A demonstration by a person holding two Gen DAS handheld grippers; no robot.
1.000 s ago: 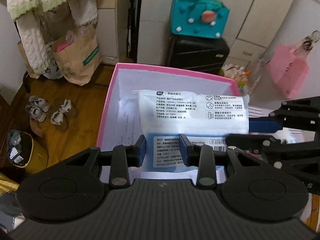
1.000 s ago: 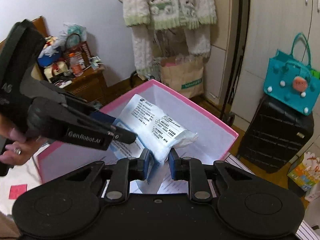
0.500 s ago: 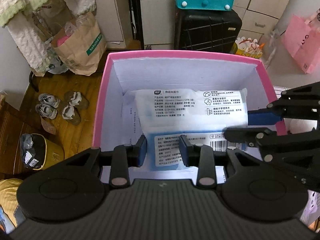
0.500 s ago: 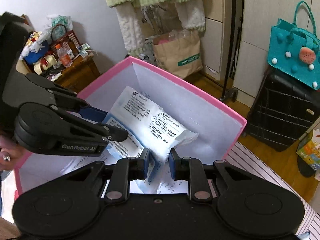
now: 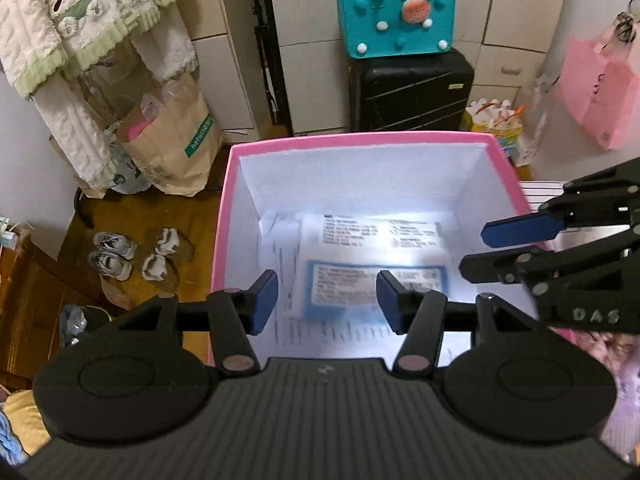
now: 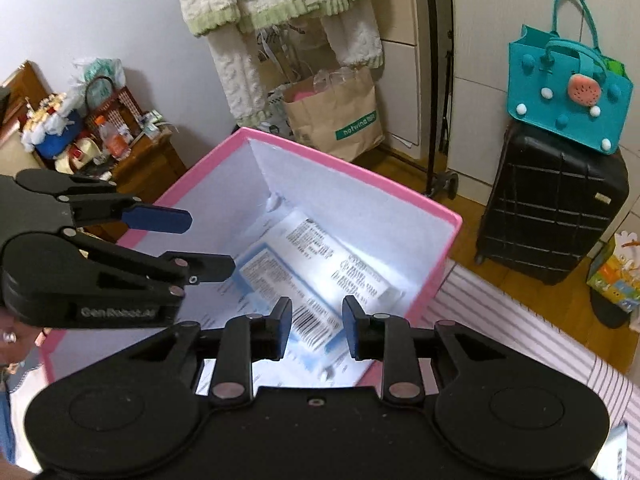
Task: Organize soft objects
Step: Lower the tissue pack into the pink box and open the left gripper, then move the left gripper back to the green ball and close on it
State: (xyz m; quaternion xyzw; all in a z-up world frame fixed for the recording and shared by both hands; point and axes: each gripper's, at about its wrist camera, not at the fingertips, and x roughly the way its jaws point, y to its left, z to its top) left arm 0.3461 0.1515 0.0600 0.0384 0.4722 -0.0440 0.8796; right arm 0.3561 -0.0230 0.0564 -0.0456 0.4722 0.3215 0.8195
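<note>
Blue pads of the left gripper (image 5: 326, 300) and right gripper (image 6: 316, 322) have just been opening and stand apart, released, nothing pinched. Below them the tissue pack (image 6: 320, 276) lies blurred in the pink box (image 5: 224, 216), its print unreadable, its near end hidden by the grippers.

Teal bag (image 5: 396, 12) atop black suitcase (image 5: 410, 92); paper bag (image 5: 176, 140), shoes (image 5: 134, 254) on floor
</note>
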